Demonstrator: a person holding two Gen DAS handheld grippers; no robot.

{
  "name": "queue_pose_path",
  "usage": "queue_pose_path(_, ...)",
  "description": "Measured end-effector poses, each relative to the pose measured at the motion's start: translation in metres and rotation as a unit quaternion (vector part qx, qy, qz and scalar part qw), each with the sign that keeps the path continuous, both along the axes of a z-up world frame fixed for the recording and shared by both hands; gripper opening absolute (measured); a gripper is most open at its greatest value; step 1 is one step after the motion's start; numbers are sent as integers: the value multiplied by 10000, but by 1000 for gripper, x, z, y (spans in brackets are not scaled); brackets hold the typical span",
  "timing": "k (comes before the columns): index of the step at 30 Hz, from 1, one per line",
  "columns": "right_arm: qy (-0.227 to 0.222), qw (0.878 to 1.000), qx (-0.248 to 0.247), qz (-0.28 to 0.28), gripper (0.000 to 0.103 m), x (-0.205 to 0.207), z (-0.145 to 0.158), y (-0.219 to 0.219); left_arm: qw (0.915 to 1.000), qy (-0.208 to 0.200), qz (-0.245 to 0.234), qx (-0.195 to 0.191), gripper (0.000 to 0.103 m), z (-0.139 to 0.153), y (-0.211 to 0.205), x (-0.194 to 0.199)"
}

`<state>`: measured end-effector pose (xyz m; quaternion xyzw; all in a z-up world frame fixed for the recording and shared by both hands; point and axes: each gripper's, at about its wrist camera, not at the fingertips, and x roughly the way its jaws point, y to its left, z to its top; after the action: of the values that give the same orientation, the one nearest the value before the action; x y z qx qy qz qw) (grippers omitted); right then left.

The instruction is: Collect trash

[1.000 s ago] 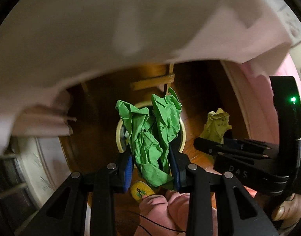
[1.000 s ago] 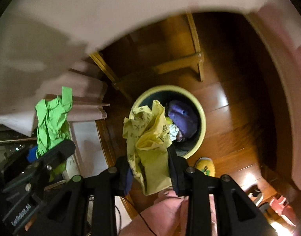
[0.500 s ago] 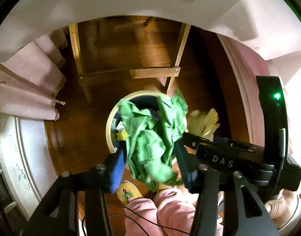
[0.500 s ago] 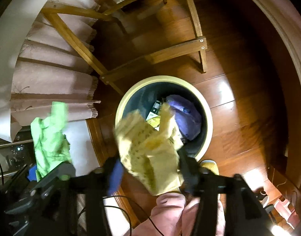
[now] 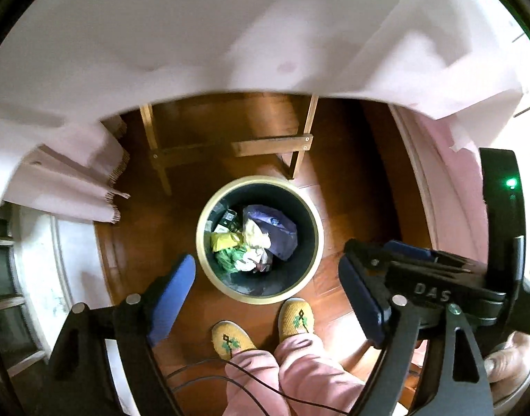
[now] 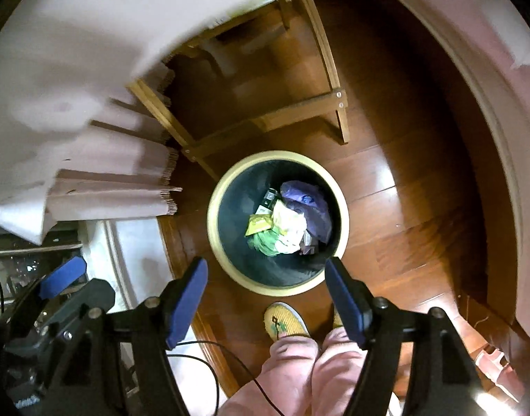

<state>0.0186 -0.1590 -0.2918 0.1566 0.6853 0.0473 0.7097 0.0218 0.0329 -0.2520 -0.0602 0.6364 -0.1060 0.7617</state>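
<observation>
Two tools hang over a round bin (image 5: 202,234) with a cream rim that stands on the wooden floor (image 5: 338,187). Both are released, their jaws opening with nothing between the blue pads. Left tool (image 5: 266,294) frames the bin from above; right tool (image 6: 266,294) does the same in its own view, and it also shows at the right edge of the left view. Inside the bin lie crumpled green paper (image 5: 230,256), a yellow wad (image 5: 225,241), pale paper (image 6: 289,225) and a purple bag (image 5: 275,228), heaped together at the bottom. Just below the bin stand the person's yellow slippers (image 5: 232,336) and pink trouser legs (image 5: 299,374). A wooden frame (image 6: 299,111) stands beyond the bin, under a pale cloth (image 5: 195,34)
</observation>
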Motion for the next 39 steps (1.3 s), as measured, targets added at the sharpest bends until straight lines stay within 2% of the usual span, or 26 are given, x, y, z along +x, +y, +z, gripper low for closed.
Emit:
queue_pose_path(8, -359, 9992, -7, 158, 72, -2, 88, -7, 9992, -395, 82, 12, 88, 95, 5, -14)
queue_pose_path(16, -1092, 9920, -164, 614, 74, -3, 183, -8, 9947, -974, 334, 26, 89, 189, 8, -26)
queue_pose_path(24, -1595, 9835, -145, 844, 74, -13, 262, -12, 9863, -1498, 577, 381, 89, 262, 5, -36)
queue_pose_path(30, -2032, 9743, -70, 969, 74, -19, 311, -10, 9783, -1797, 867, 551, 89, 301, 4, -47)
queue_pose_path(33, -2284, 9683, -105, 1010, 74, -22, 329, -10, 9715, -2017, 998, 747, 89, 318, 0, -55)
queue_pose_path(39, -2701, 9560, -214, 1123, 74, -32, 351, -6, 9612, -2228, 1289, 996, 89, 332, -4, -69)
